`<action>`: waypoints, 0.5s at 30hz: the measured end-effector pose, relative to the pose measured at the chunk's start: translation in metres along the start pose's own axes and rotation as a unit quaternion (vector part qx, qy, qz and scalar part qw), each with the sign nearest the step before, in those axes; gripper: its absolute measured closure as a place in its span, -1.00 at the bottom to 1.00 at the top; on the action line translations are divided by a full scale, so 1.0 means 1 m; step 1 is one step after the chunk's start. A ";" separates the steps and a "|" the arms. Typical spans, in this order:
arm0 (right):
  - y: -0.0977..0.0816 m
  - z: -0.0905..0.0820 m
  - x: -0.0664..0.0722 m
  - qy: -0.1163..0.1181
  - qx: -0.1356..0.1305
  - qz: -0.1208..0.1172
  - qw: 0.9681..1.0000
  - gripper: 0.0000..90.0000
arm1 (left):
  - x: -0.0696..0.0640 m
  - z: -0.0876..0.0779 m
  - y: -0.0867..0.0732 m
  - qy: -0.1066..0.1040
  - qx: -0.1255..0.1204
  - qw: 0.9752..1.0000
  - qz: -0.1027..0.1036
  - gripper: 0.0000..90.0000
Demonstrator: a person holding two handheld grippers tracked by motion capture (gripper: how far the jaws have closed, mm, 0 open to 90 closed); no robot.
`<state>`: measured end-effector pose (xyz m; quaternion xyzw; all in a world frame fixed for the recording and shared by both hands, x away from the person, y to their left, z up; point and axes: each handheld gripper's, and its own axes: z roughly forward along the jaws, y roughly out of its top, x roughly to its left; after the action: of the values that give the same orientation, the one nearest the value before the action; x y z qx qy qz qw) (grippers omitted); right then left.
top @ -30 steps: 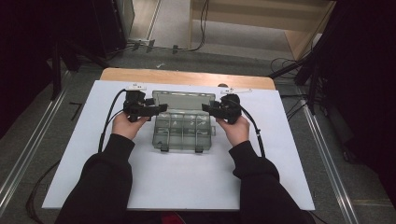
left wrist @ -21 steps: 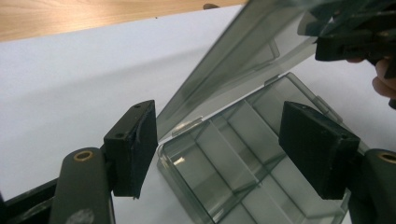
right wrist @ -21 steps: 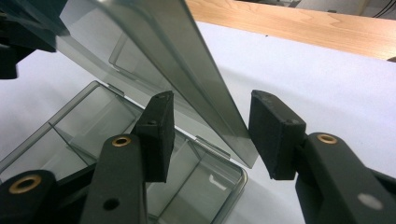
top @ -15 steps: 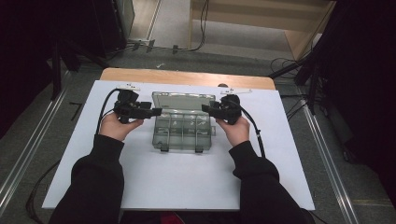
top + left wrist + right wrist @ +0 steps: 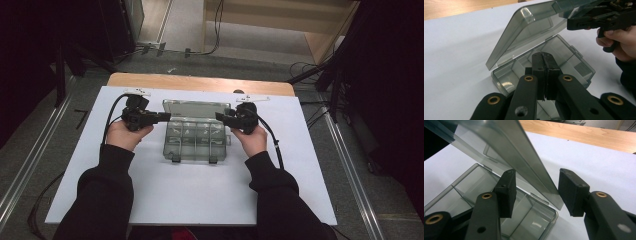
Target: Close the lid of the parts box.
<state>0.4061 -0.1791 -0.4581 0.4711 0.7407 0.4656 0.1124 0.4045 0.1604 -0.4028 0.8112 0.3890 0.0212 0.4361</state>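
Left hand-held gripper (image 5: 545,75) closed on nothing, jaws having just shut – near the left side of the clear box (image 5: 196,140). Right hand-held gripper (image 5: 536,192) open around the raised lid (image 5: 506,152) edge, pads apart from it. Box at the middle of the white desk (image 5: 190,195).

My counter (image 5: 190,200) is covered with a white sheet, its wooden edge (image 5: 200,82) bare along the far side. Grey floor (image 5: 50,150) surrounds it, with metal rails (image 5: 30,165) on both sides. Beyond stands pale wooden furniture (image 5: 280,22), black cables (image 5: 216,30) trailing beneath, and dark curtains (image 5: 390,90) hang right.
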 end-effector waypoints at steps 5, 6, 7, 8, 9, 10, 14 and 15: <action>-0.003 -0.001 0.001 0.002 -0.004 -0.006 1.000 0.04 | 0.000 0.002 0.003 -0.004 -0.001 1.000 0.002 0.99; -0.003 -0.001 0.001 0.002 -0.004 -0.006 1.000 0.04 | 0.001 0.002 0.003 -0.004 -0.002 1.000 0.000 0.99; -0.003 -0.002 0.001 0.002 -0.004 -0.009 1.000 0.03 | 0.001 0.002 0.004 -0.007 -0.002 1.000 -0.003 0.99; -0.004 -0.002 0.002 0.001 -0.003 -0.011 1.000 0.03 | 0.001 0.002 0.004 -0.007 -0.001 1.000 -0.003 0.99; -0.004 -0.002 0.002 0.001 -0.002 -0.013 1.000 0.03 | 0.002 0.002 0.004 -0.008 0.000 1.000 -0.002 0.99; -0.004 -0.002 0.003 0.000 -0.003 -0.013 1.000 0.02 | 0.001 0.002 0.004 -0.007 0.000 1.000 -0.002 0.99; -0.006 -0.003 0.004 -0.001 -0.003 -0.018 1.000 0.00 | 0.001 0.000 0.004 -0.010 -0.002 1.000 -0.002 0.99; -0.006 -0.003 0.005 -0.001 -0.005 -0.016 1.000 -0.01 | 0.001 -0.001 0.003 -0.012 -0.001 1.000 -0.001 0.99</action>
<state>0.3981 -0.1778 -0.4603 0.4589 0.7459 0.4669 0.1228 0.4066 0.1605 -0.3999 0.8105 0.3847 0.0114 0.4416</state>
